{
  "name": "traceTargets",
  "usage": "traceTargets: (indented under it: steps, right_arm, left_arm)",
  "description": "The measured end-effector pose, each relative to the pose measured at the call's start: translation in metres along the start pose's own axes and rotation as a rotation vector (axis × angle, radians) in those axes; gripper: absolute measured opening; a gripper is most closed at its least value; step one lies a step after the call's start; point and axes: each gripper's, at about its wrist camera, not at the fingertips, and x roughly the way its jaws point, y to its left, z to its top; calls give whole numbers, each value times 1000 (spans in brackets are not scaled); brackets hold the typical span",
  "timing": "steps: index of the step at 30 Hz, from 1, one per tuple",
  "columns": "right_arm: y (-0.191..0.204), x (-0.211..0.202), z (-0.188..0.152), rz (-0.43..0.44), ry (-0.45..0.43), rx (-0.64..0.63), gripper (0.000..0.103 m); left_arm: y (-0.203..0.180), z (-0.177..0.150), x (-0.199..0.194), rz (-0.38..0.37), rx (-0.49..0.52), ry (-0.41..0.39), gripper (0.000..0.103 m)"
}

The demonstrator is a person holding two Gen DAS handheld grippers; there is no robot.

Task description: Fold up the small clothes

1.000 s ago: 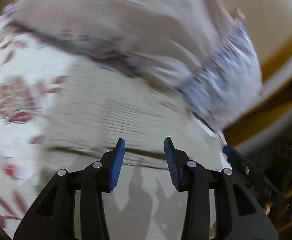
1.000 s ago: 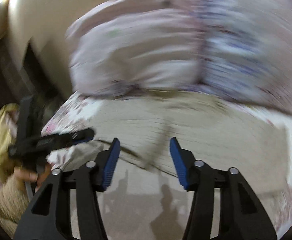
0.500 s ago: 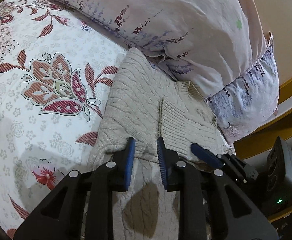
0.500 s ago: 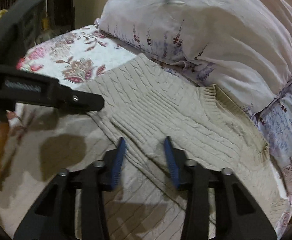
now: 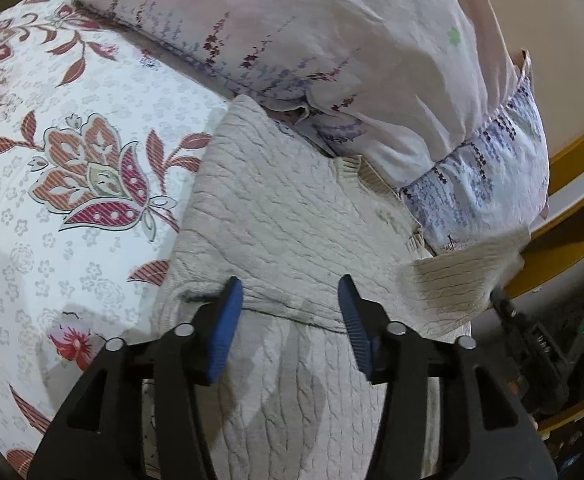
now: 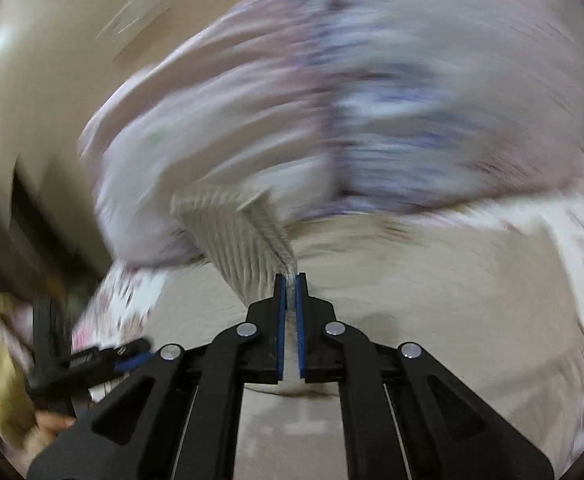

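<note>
Now lying flat on the flowered bed sheet (image 5: 71, 208): the cream cable-knit sweater (image 5: 283, 216), spread just ahead of and under the left claw (image 5: 289, 312). Left claw about half wide and opening, its blue pads (image 5: 223, 328) hovering over a folded edge of the knit, nothing pressed between them. Right claw (image 6: 290, 284) fully closed on a ribbed part of the same sweater, probably a sleeve, lifted off the bed and stretched up from the pads. Same raised piece visible in the left view at the right side (image 5: 464, 280), with the right claw behind it.

Top edge of the sweater touching the pale lilac pillow with small purple flowers (image 5: 332, 60), collar tucked just under it. Right edge close to the side of the bed; beyond it a yellow wooden frame (image 5: 572, 236). Free sheet only to the left of the sweater. Right view heavily blurred; a person's hand (image 6: 51, 426) dimly visible at its lower left, beside the left claw.
</note>
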Motion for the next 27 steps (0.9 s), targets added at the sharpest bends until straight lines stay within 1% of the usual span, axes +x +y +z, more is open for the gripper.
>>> traceTargets:
  steps: [1,3,4,5,6,7,8,11,13,14,19,20,21,22,24,25,27]
  right_arm:
    - [-20,-1,-6,-30,37,38,5]
    - [-45,1,-14,-62,108,96,10]
    - [-57,0,-16,-81,125,129,13]
    - [-74,-6,-14,-85,128,186,21]
    - [-80,-10,-13,-77,118,216,28]
    - [-87,-13,-9,-63,105,245,39]
    - [-94,-15,-4,-51,100,266,41]
    - [-103,-5,6,-46,139,278,41]
    - [-109,1,6,-41,170,290,40]
    - [-109,10,4,-36,192,295,36]
    - [-104,36,-6,-29,259,280,30]
    - [-101,38,-7,-40,264,261,21]
    - [-98,40,-8,-43,266,240,16]
    - [-97,39,-9,-35,262,233,10]
    - [-92,29,-5,-30,195,215,9]
    - [-89,20,-2,-31,147,200,9]
    - [-88,12,0,-60,101,194,9]
  left_arm:
    - [-2,0,0,0,8,1,55]
    - [-5,-2,-1,-7,25,8,57]
    - [-7,-3,-3,-13,36,13,58]
    - [-8,-4,-4,-14,46,18,58]
    - [-9,-6,-7,-14,59,22,58]
    - [-10,-8,-11,-11,75,27,59]
    - [-10,-11,-15,-8,88,31,59]
    - [-7,-18,-32,7,117,31,59]
    - [-2,-23,-42,20,128,30,59]
    - [0,-24,-47,28,131,30,59]
    - [12,-35,-57,53,125,55,59]
    - [14,-36,-57,53,121,63,59]
    - [15,-38,-56,53,118,70,59]
    - [16,-40,-55,53,114,77,59]
    - [17,-43,-53,52,110,84,59]
    - [17,-44,-53,49,110,85,59]
    - [16,-47,-53,40,113,89,59]
